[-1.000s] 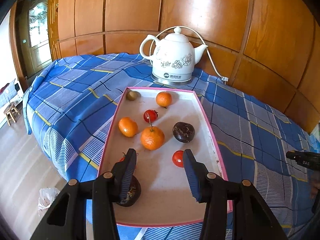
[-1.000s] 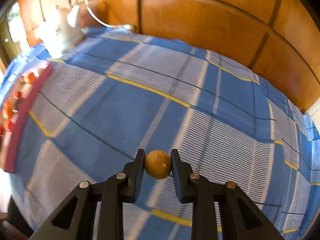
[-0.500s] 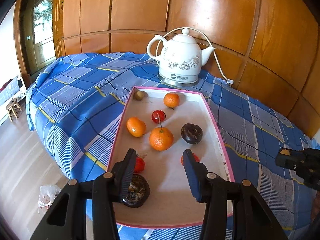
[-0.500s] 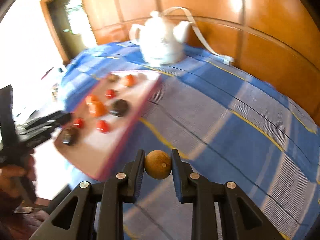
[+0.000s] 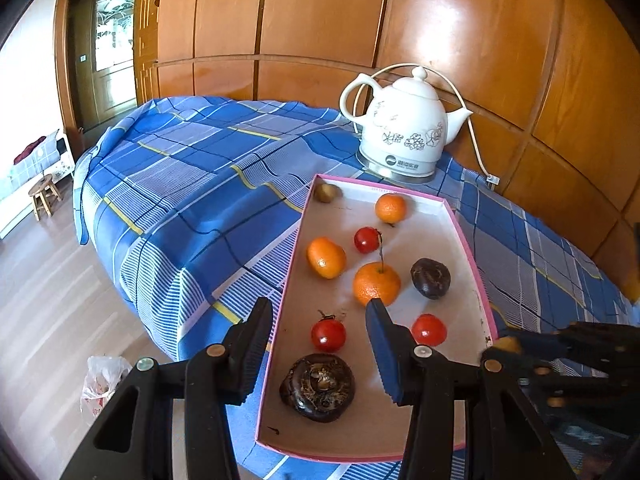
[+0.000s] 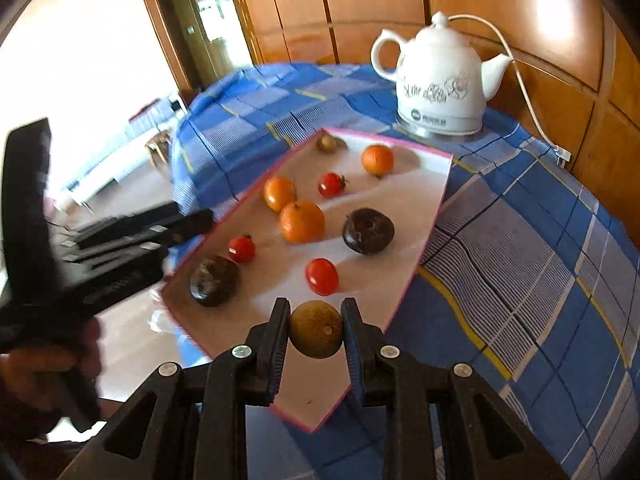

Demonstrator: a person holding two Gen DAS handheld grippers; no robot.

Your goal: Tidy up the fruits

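right wrist view: ahead of your right hand-held gripper point(image 6: 316, 330) the table's blue plaid cloth point(image 6: 520, 260) fills most of the frame, and at its far side, ahead and to the right, stands the white kettle point(image 6: 438, 80) on its base. the pink-rimmed tray point(image 6: 434, 210) runs from directly beneath your fingertips away toward the kettle.

in the left wrist view, your left hand-held gripper point(image 5: 320, 350) hangs with its jaws spread wide and nothing gripped, over the tray's near left edge. between those jaws sit a dark wrinkled fruit point(image 5: 318, 386) and, just past it, a red tomato point(image 5: 329, 335). beyond the right fingertip lies the stemmed orange point(image 5: 376, 283), with a second dark fruit point(image 5: 431, 278) to its right and another tomato point(image 5: 429, 330) nearer, just right of that finger. further ahead are a smaller orange point(image 5: 326, 258), a third tomato point(image 5: 367, 239), a far orange point(image 5: 391, 208) and a small brown fruit point(image 5: 327, 192) in the far left corner.

your right hand-held gripper is pinching a round tan fruit point(image 6: 316, 329), held over the tray's near end; whether it touches the tray floor you cannot tell.
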